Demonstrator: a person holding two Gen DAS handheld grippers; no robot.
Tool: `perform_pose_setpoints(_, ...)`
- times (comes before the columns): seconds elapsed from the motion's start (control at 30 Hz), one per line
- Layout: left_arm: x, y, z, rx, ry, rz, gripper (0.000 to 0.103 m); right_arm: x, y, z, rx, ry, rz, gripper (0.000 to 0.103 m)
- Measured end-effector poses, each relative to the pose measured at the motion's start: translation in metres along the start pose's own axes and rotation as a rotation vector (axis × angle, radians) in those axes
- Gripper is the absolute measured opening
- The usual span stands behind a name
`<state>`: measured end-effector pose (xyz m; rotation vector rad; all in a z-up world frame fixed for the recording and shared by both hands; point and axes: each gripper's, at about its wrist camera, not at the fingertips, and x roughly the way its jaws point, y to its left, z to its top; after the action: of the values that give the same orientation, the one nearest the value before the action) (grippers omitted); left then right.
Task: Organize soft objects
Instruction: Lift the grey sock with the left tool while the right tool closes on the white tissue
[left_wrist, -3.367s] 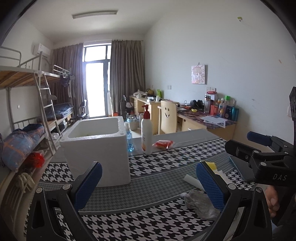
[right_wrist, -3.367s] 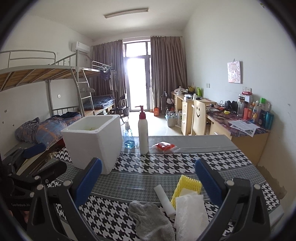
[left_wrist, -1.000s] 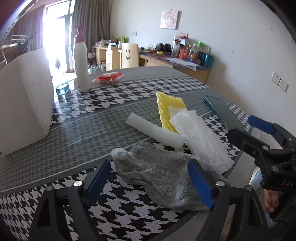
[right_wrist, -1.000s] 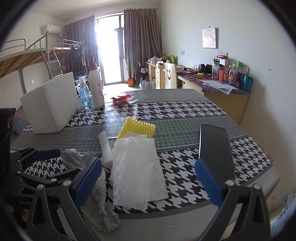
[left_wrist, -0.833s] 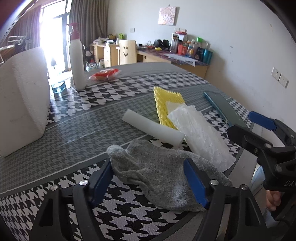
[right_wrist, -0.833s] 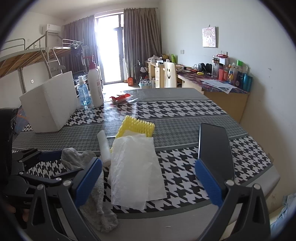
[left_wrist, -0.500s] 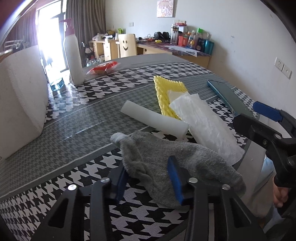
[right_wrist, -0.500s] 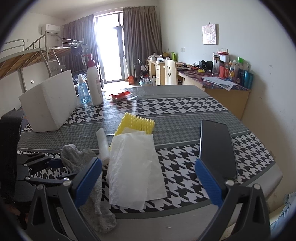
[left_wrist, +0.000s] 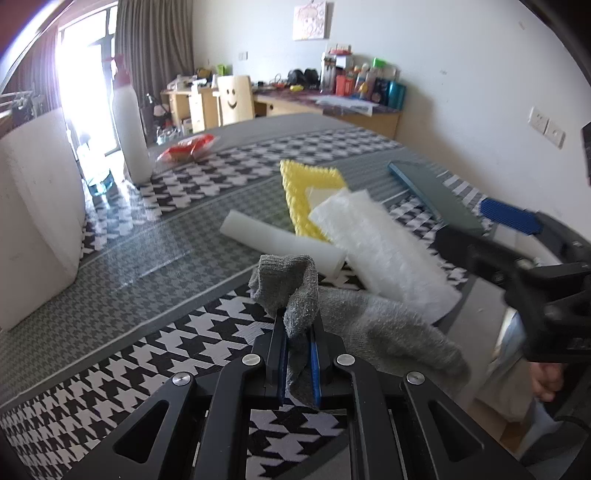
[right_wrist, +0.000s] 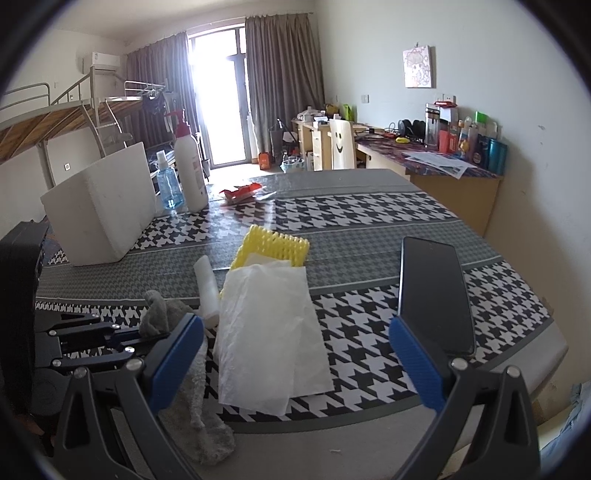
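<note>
Your left tongs (left_wrist: 298, 354) have just been closing and now pinch a fold of the crumpled grey knit sock (left_wrist: 332, 314), whose bunched end stands up between the blue pads while the rest trails off to the right over the near edge of the houndstooth-patterned counter (left_wrist: 155, 229). Take this sock as the landmark for all that follows.

Just beyond the sock lies a white foam cylinder (left_wrist: 284, 245), its near end close to the sock's raised fold. To the right of that cylinder, and beyond the sock, a white crinkled plastic sheet (left_wrist: 384, 251) overlaps a yellow ridged foam net (left_wrist: 306, 188). Further right of the sock a dark flat phone (right_wrist: 434, 291) rests on the counter.

Far beyond the sock and to its left stands a white foam box (right_wrist: 99, 214); beside it are a small clear blue spray bottle (right_wrist: 167, 184), a tall white pump bottle with a red top (right_wrist: 188, 170) and a red packet (right_wrist: 240, 192).

Your right tongs (right_wrist: 295, 365) stand wide apart with nothing between the blue pads; in the right wrist view the sock lies behind the left pad (right_wrist: 177, 362), and the plastic sheet spreads between the two.
</note>
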<state>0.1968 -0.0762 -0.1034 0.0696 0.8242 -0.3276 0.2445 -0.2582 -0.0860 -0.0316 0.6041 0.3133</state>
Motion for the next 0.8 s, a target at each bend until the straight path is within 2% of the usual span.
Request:
perform_pose_setpoints(0.13,-0.023,0.003,0.002,-0.012,-0.044,-0.026,0.010,-0.003,0.002,0.000,-0.004,-0.007,0.002,0.102)
perform_pose_setpoints(0.43,-0.065,0.008,0.003,-0.013,-0.140,-0.012,0.010,-0.008,0.008,-0.001,-0.005,-0.013,0.022,0.102)
perform_pose_setpoints(0.73,-0.077,0.023,-0.003,-0.057,-0.163,0.033,0.010,0.005,0.018,-0.003,-0.027,0.021,0.057,0.102)
perform_pose_setpoints(0.8,-0.078,0.026,-0.004,-0.067,-0.162,0.043,0.010,0.011,0.021,-0.005,-0.036,0.035,0.060,0.099)
